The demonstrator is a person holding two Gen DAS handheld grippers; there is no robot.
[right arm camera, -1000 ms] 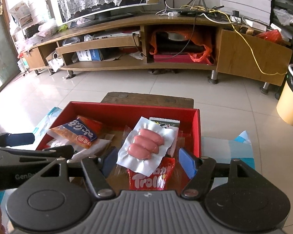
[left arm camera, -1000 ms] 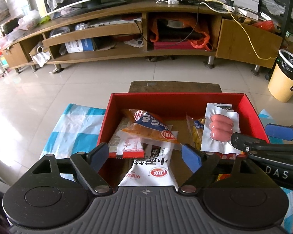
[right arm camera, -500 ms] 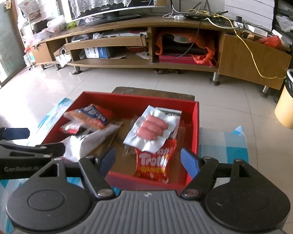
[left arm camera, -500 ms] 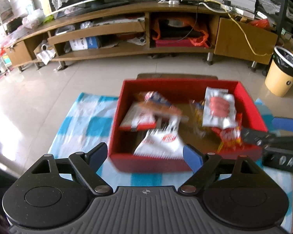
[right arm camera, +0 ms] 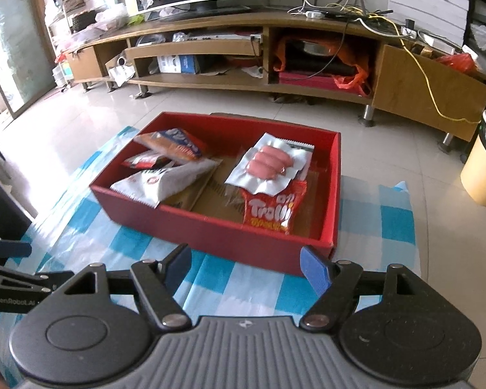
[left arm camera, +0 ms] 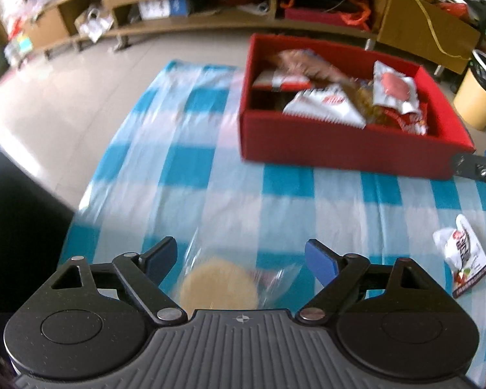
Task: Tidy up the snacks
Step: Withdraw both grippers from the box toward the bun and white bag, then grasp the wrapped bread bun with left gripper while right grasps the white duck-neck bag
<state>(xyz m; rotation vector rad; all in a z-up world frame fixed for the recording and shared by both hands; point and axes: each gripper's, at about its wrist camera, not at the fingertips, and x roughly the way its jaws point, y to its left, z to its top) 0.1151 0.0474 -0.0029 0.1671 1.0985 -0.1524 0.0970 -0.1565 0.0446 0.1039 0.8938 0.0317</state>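
Left gripper [left arm camera: 241,256] being held with fingers spread, just opening, over a wrapped biscuit [left arm camera: 218,283], untouched, right gripper [right arm camera: 245,267] gaping empty near red snack box [right arm camera: 223,230].

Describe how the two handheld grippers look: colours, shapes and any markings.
Both are alike. The left gripper and right gripper each have a grey ribbed body, two round black discs, black linkage arms with silver pivots and blue-padded jaws. White lettering, "GenRobot.AI", marks the left one's side.
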